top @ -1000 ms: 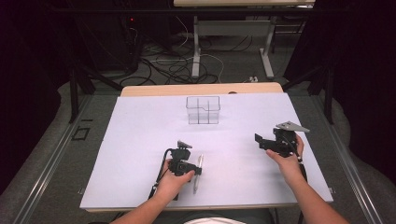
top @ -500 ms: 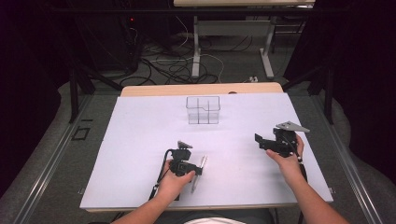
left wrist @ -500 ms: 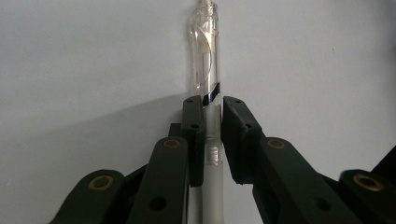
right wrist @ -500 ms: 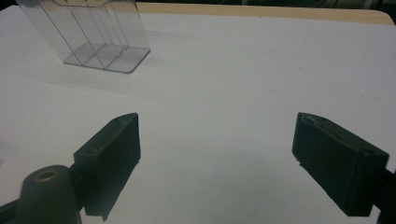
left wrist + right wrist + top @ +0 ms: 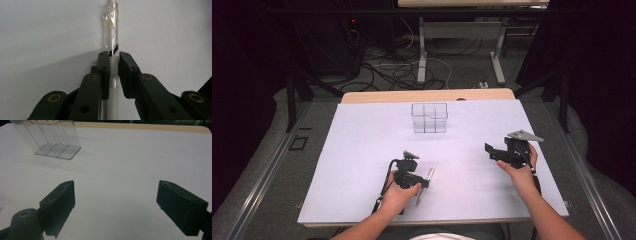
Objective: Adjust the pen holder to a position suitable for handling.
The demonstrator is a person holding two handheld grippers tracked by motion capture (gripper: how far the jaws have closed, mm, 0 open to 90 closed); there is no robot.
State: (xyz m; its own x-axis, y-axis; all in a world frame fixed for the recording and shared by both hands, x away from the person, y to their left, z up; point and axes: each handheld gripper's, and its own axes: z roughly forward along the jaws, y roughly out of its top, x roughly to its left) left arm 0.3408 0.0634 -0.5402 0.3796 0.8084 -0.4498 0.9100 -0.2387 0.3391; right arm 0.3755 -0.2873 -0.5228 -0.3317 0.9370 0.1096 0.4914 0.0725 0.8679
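My left hand [image 5: 398, 196] grips the black two-jaw left gripper [image 5: 422, 183] low over the near middle of the table, forearm entering from the bottom edge. In the left gripper view its jaws stand nearly together, closed onto a thin clear plastic pen with a black band [image 5: 111, 50], which runs straight out between them. My right hand [image 5: 518, 170] holds the black right gripper [image 5: 488, 150] with its grey three-cornered top plate, out toward the right side and well apart from the left. In the right gripper view its jaws are spread wide with nothing between them.
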